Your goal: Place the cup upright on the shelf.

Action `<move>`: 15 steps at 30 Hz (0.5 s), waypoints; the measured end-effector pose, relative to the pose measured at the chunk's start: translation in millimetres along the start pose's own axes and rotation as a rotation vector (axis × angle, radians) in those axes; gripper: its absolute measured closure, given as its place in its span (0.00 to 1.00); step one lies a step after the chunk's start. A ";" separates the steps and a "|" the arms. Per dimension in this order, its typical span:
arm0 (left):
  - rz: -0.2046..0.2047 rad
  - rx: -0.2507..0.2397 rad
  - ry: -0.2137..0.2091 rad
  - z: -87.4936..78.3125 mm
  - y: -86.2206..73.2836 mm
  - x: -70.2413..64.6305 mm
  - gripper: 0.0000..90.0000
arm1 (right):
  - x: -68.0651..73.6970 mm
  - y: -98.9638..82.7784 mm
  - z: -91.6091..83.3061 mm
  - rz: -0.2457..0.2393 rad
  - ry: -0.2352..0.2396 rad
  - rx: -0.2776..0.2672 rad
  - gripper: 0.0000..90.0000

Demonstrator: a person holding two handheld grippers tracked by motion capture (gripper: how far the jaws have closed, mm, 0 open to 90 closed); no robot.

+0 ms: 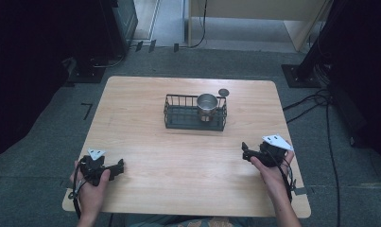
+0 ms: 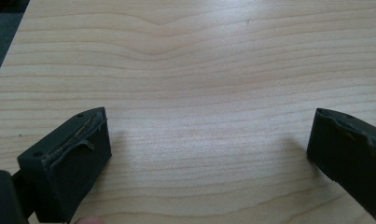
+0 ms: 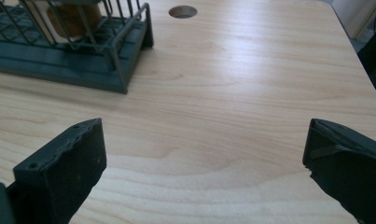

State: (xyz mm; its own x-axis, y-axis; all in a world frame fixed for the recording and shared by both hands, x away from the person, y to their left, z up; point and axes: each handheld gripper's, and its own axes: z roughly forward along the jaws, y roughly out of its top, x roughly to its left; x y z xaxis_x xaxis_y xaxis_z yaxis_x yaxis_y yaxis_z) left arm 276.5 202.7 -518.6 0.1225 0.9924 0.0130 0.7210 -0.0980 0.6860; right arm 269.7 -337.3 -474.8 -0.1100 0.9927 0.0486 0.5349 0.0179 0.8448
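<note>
Setting: wooden counter (image 1: 145, 142) on grey carpet, cables trailing at the right side; a round hole (image 1: 223, 92) sits in the counter behind the basket
Cup: 1 metal cup (image 1: 207, 106) stands upright in the right end of the wire basket (image 1: 178, 118), mid-counter, well apart from both tools
Left tool (image 2: 209, 144): jaws spread wide, holding nothing, low over bare wood
Right tool (image 3: 204, 149): jaws spread wide, holding nothing, nearer the basket
Risk: a jaw could catch the basket's wires on the reach, dragging it or tipping the cup; smooth metal may slip from a shallow pinch
</note>
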 end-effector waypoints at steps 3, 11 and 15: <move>0.000 0.000 0.000 0.0 0.0 0.0 0.00 | -5.3 -6.1 -2.0 0.007 -0.012 0.012 0.00; 0.000 0.000 0.000 0.0 0.0 0.0 0.00 | -21.1 -23.7 -6.4 0.022 -0.040 0.047 0.00; 0.000 0.000 0.000 0.0 0.0 0.0 0.00 | -27.8 -32.9 -7.7 0.027 -0.052 0.067 0.00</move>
State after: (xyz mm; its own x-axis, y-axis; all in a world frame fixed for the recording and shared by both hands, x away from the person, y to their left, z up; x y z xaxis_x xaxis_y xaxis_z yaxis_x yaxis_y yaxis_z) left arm 276.5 202.8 -518.6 0.1226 0.9924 0.0134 0.7210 -0.0984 0.6860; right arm 248.7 -366.5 -499.9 -0.0523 0.9977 0.0421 0.5921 -0.0030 0.8058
